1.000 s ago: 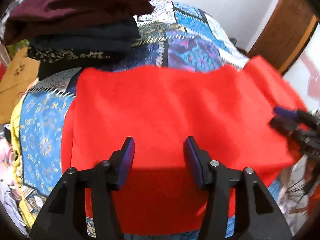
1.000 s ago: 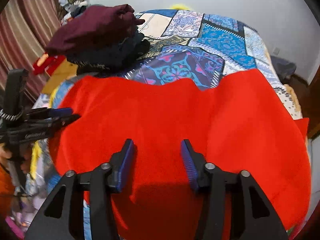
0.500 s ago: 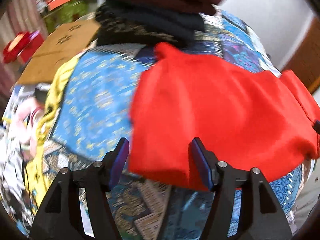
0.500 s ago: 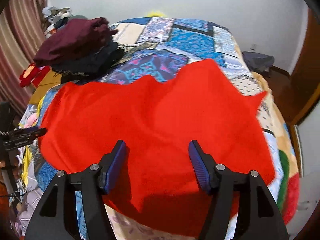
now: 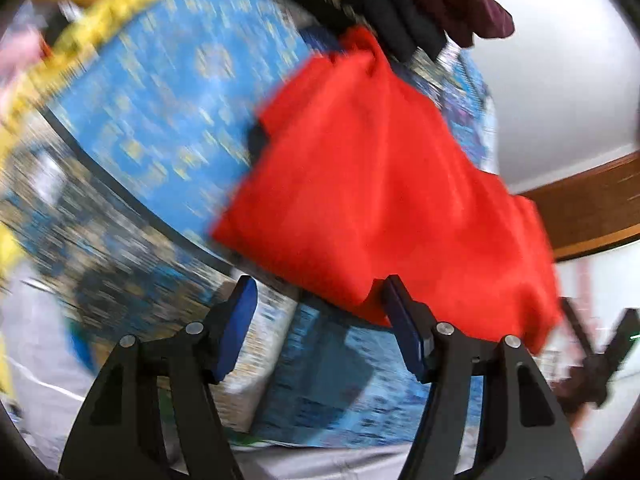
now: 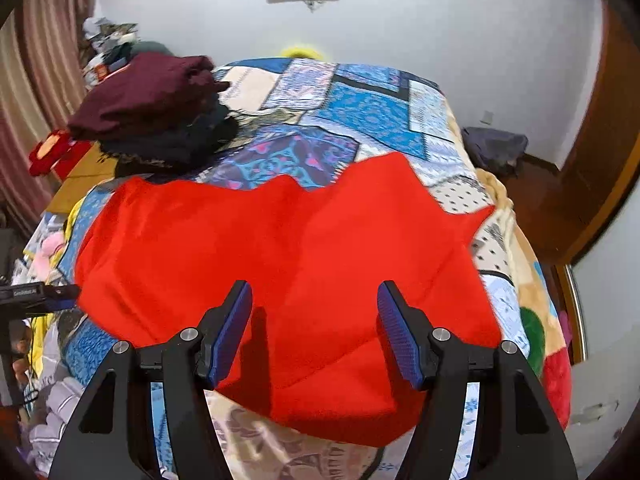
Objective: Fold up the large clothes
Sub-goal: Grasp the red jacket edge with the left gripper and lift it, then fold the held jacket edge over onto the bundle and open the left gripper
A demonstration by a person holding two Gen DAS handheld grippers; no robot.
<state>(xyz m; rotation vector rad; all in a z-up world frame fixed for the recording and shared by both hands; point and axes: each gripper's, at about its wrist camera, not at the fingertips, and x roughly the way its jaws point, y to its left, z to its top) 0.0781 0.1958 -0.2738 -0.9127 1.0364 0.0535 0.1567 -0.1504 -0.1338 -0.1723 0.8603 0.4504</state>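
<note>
A soft, fleecy red cloth lies spread over the near end of the bed, its far edge wavy, its front corner drooping over the side. The bedcover is a patchwork of blue and purple prints. A stack of folded dark clothes sits at the back left. Both tools tilt downward: the right gripper hovers with jaws released over the cloth, the left gripper released too, off its blurred corner.

Left gripper swung off red cloth.
</note>
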